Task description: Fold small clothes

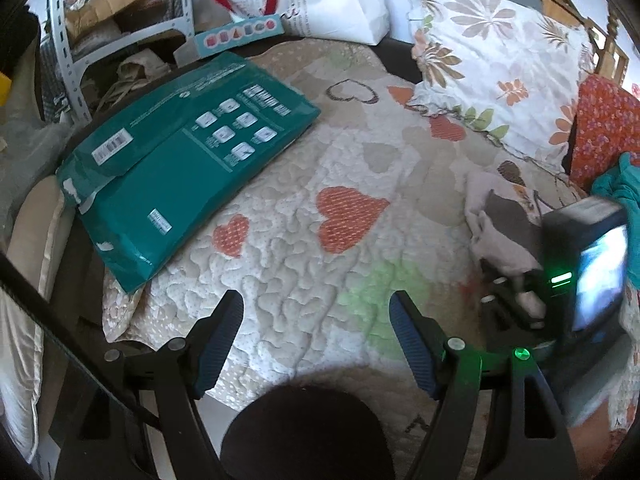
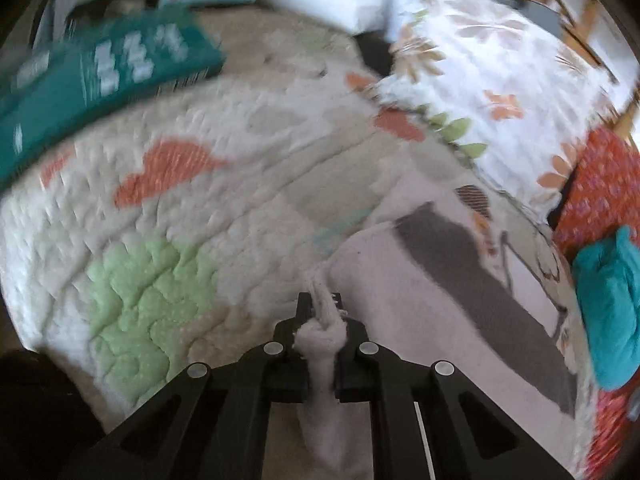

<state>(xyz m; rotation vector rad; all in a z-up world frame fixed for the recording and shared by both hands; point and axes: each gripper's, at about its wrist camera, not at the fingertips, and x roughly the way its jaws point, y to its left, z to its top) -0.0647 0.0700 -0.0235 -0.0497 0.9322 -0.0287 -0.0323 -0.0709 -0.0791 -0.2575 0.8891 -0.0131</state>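
A small pale garment with a dark grey band (image 2: 420, 280) lies on the heart-patterned quilt (image 2: 240, 152). My right gripper (image 2: 320, 300) is shut on a bunched edge of that garment, and cloth bulges out between its black fingers. In the left wrist view the same garment (image 1: 496, 220) lies at the right, beside the right gripper's body. My left gripper (image 1: 316, 300) hovers open over bare quilt (image 1: 304, 264), its blue-padded fingers wide apart with nothing between them.
A teal flat package (image 1: 180, 160) lies on the quilt at the left. A floral pillow (image 1: 492, 60) and an orange patterned cloth (image 1: 604, 128) sit at the back right. A teal cloth (image 2: 612, 312) lies at the right edge. Metal shelving (image 1: 68, 48) stands at the back left.
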